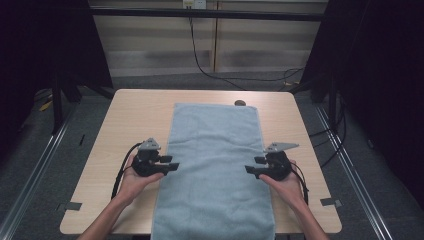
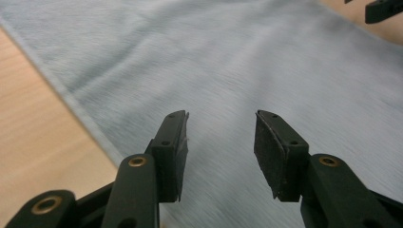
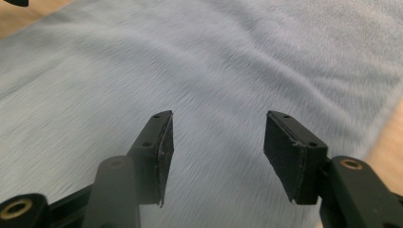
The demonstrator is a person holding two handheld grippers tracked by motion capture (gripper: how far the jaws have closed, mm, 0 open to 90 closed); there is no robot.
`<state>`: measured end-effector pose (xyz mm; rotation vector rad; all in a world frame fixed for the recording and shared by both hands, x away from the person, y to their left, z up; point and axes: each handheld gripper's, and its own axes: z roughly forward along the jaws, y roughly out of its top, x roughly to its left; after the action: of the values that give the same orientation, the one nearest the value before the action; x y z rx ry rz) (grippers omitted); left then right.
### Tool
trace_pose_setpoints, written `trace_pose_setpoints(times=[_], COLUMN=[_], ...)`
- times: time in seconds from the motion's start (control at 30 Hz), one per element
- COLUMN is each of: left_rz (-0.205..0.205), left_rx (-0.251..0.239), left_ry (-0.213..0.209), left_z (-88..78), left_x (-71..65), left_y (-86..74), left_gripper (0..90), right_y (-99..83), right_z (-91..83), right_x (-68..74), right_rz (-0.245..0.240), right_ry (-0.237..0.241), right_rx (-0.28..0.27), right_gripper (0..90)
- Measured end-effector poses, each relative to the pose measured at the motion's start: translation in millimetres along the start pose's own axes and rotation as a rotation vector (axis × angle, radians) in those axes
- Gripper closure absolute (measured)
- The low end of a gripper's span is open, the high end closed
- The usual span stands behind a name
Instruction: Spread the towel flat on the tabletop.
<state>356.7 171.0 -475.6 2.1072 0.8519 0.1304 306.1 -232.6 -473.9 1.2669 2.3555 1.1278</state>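
A pale blue rectangular terry towel [image 1: 215, 170] is seen spread flat along the middle of the light wooden tabletop [image 1: 130, 115], its near end hanging over the front edge. The left tongs [image 1: 172, 163] and right tongs [image 1: 251, 165] are held wide apart and empty at its long edges. Spreading seems done; any folding is judged not yet begun.

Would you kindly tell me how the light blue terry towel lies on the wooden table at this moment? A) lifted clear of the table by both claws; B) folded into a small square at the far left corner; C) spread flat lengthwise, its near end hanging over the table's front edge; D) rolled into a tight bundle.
C: the light blue terry towel lies flat on the wooden table, with both claws open and empty beside its long edges.
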Motion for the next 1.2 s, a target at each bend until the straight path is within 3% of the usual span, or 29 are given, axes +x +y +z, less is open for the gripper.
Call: trace_pose_setpoints(times=[0.13, 0.2, 0.27, 0.3, 0.33, 0.4, 0.5, 0.67, 0.87, 0.97, 1.1, 1.2], left_rz=[0.031, 0.019, 0.068, 0.113, 0.132, 0.114, 0.132, 0.117, 0.107, 0.131, 0.146, 0.125], left_rx=[0.039, 0.036, 0.096, 0.077, 0.08, 0.09, 0.076, 0.073, 0.069, 0.089, 0.097, 0.102], left_ry=[0.065, 0.04, 0.05, 0.063, 0.073, 0.056, 0.042, -0.008, -0.09, -0.102, -0.105, -0.138], left_z=[19.8, 23.5, 28.8, 29.1, 27.3, 23.8, 17.8, 4.4, -19.0, -28.7, -38.2, -45.8], left_x=[14.5, 17.2, 10.2, 5.5, 3.6, 2.0, -2.8, -8.7, -27.1, -38.6, -52.4, -58.6], left_y=[6.3, 3.8, -2.7, -7.0, -8.4, -10.2, -18.7, -32.4, -58.6, -67.3, -77.2, -85.8], left_gripper=[54.8, 53.5, 56.0, 57.2, 57.6, 65.0, 77.9, 82.1, 80.7, 80.3, 80.4, 80.3], right_y=[8.0, 6.2, 3.6, 2.5, 1.8, 0.6, -1.3, -10.1, -36.7, -48.5, -59.7, -66.3], right_z=[29.0, 39.6, 40.7, 39.9, 38.8, 35.7, 33.9, 28.4, 5.1, -7.7, -17.7, -24.3], right_x=[-12.7, -12.6, -9.7, -7.7, -6.1, -2.4, 5.8, 14.7, 36.5, 51.0, 64.0, 72.6], right_rz=[0.011, -0.017, -0.039, -0.054, -0.082, -0.104, -0.133, -0.115, -0.101, -0.153, -0.159, -0.17], right_ry=[-0.013, -0.062, -0.071, -0.075, -0.064, -0.054, -0.038, 0.024, 0.119, 0.152, 0.17, 0.181], right_rx=[0.033, 0.086, 0.076, 0.078, 0.083, 0.097, 0.102, 0.087, 0.081, 0.099, 0.1, 0.107], right_gripper=[44.1, 44.6, 47.3, 50.6, 54.7, 65.8, 81.0, 83.2, 82.5, 80.6, 80.2, 79.1])
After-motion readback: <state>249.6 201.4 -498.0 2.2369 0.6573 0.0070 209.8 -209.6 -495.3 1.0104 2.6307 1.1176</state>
